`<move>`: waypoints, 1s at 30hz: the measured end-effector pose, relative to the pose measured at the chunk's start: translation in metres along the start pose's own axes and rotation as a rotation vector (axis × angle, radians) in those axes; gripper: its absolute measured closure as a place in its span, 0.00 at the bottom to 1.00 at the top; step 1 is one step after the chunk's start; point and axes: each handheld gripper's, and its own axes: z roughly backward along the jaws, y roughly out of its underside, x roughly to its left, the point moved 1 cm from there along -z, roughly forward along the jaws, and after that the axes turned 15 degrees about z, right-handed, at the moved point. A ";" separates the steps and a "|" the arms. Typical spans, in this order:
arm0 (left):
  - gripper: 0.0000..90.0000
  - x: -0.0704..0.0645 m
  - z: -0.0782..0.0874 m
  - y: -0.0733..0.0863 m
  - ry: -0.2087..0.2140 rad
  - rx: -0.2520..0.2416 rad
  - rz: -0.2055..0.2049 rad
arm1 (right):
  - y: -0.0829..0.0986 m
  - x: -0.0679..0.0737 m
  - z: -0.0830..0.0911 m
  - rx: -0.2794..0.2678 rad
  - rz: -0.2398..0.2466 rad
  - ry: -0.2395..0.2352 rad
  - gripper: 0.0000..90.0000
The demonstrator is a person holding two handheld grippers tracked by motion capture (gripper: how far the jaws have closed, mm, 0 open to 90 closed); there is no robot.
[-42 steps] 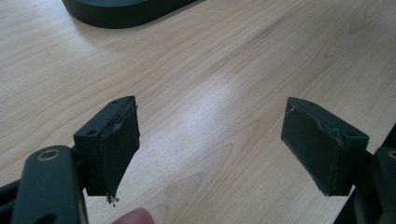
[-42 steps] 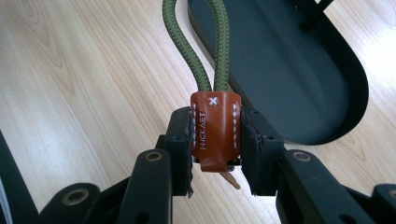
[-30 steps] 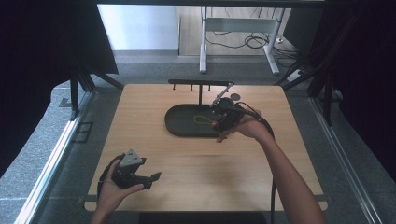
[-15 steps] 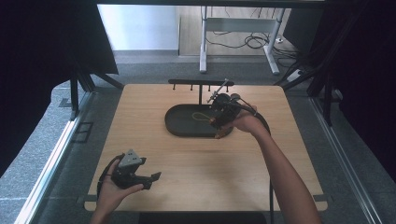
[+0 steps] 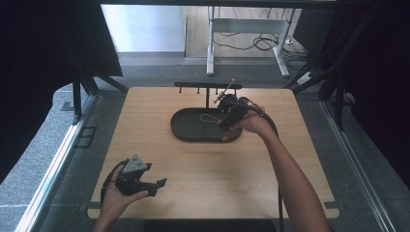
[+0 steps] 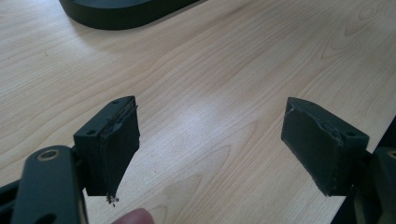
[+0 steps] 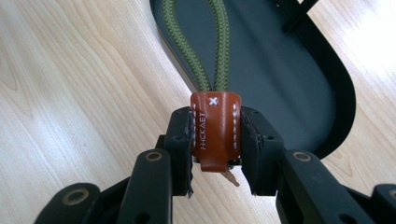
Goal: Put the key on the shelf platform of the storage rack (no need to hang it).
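A brown leather key fob [image 7: 215, 130] with a green cord loop [image 7: 205, 42] sits clamped between my right gripper's [image 7: 217, 149] pads. The loop hangs out over the black oval tray [image 7: 289, 79]. From above, my right gripper [image 5: 226, 112] hovers over the tray's [image 5: 188, 131] right half, with the green loop [image 5: 209, 118] stretching to its left. Behind the tray stands a black hook rack [image 5: 203, 86]. My left gripper [image 5: 158, 187] rests at the table's front left, open, with nothing between its fingers [image 6: 116, 140].
The tray's edge [image 6: 116, 11] shows far off at the top of the left gripper view, across bare wood. The light wooden table [image 5: 208, 169] has grey floor around it. A desk frame with cables [image 5: 251, 34] stands beyond its far edge.
My right gripper has drifted slightly left and toward the rack, carrying the key fob. The left gripper has stayed put.
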 end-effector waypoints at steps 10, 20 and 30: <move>0.22 0.002 0.002 0.000 -0.002 -0.003 0.002 | -0.005 -0.009 -0.001 0.013 -0.009 0.009 0.74; 0.22 -0.001 -0.001 0.000 0.004 0.008 -0.010 | -0.015 -0.016 -0.005 0.016 0.001 0.019 0.75; 0.22 0.002 -0.002 0.001 0.006 0.006 -0.002 | -0.023 -0.024 -0.015 0.020 0.005 0.022 0.74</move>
